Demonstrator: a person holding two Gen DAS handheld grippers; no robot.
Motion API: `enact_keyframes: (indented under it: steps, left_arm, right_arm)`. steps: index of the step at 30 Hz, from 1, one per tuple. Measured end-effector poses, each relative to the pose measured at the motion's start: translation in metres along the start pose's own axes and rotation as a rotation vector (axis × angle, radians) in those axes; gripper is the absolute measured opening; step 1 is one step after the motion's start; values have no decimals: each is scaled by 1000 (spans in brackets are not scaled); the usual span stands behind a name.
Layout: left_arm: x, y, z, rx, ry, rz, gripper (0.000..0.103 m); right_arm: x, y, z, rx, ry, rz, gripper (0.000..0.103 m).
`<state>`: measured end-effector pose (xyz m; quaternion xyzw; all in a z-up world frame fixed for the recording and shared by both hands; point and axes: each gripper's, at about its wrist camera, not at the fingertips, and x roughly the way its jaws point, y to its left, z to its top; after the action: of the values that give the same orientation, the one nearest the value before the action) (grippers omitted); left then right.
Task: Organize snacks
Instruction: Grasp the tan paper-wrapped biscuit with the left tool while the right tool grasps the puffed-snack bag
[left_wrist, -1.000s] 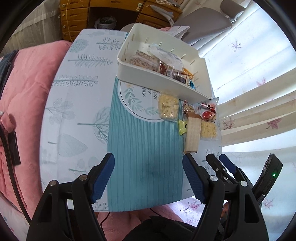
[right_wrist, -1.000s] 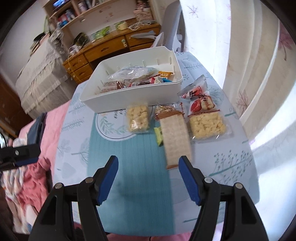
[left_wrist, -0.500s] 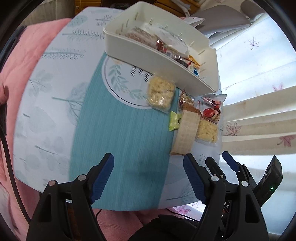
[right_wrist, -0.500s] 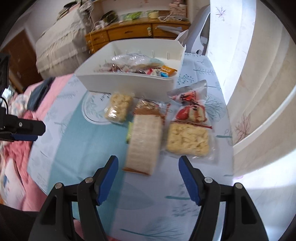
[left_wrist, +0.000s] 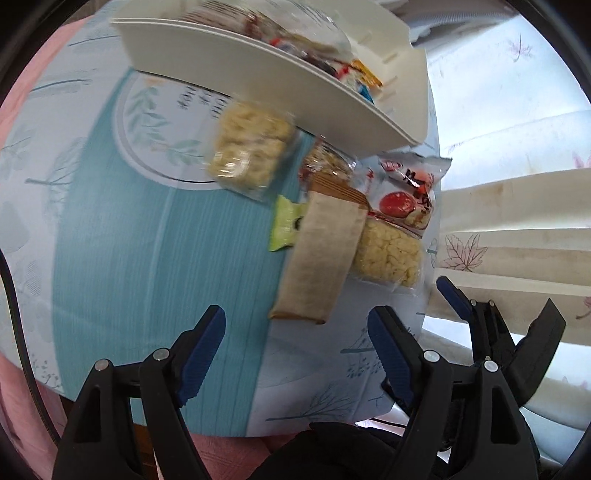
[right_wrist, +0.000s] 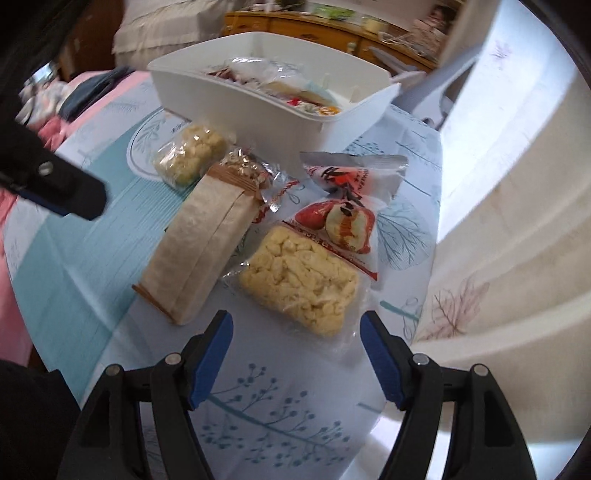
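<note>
The surface (left_wrist: 122, 229) is seen from each wrist view steeply downward, from close above its near edge. The left view is aimed over the teal middle strip; the right view is set nearer the right edge. The long beige paper-wrapped packet (left_wrist: 321, 258) (right_wrist: 199, 247) and white rectangular plastic bin (left_wrist: 280, 77) (right_wrist: 258, 122) are shared.

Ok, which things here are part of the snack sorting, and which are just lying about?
Job:
- white bin
- long tan packet
- puffed-snack bag
- red-print bags
- small puffed bag
- green packet

Lying about:
- tablecloth
- curtain
- wooden dresser
</note>
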<state>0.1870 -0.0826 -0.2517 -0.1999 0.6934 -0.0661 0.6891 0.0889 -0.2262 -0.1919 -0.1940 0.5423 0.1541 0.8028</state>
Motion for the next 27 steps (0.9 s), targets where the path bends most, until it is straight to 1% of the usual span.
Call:
enact_keyframes:
  steps: [4,8,10,13,17,20,23,27]
  left_arm:
    - [23,-16,12,6,45,18,79]
    - [44,-30,23,19,80,39,79]
    - [52,-35,28,20,95,50,79]
    - [63,-42,36,33,119,66,79]
    - [75,-50,44,40,148,86,80]
    - [85,-58,48,49,175,99,80]
    - [93,-66,52,63,192,137,80]
    - [101,-74,61,33,213,156,80]
  right_arm:
    - [12,1,1,-77,-10,1,75]
    - [21,-2,3,-114,-30,5,76]
    - [24,-5,6,-116,-44,18,76]
    - [29,-10,9,-122,-64,63,76]
    - [35,-14,12,-121,-77,106,82]
    - [37,-17,14,-112,-85,126,83]
    - [40,-19,15,-101,-89,141,84]
    - [43,-19,13,-97,-79,155,84]
